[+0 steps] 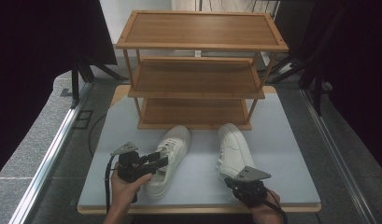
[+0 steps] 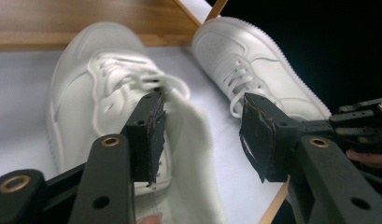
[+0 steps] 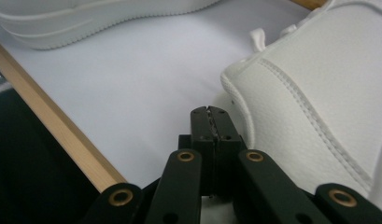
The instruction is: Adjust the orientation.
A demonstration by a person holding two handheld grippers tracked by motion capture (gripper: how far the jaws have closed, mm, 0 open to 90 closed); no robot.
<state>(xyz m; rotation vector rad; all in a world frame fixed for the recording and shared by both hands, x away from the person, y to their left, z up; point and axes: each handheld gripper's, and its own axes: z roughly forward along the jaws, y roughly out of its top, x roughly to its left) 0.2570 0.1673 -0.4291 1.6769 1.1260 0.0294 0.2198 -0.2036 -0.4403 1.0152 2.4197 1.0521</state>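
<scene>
Two white sneakers lie on a white board with their toes toward a wooden shelf. My left gripper comes at the left sneaker from its left side, by the collar. Seen from the left gripper view, this gripper is open, one jaw over the laces and the other past the collar, with the sneaker's white lining between them. My right gripper sits behind the heel of the right sneaker. Looking along the right gripper, its jaws are shut with nothing in them, just left of that heel.
The three-tier wooden shelf stands at the back of the board, its tiers bare. The board's wooden front edge runs close to my right gripper. Dark stands and metal rails flank the board.
</scene>
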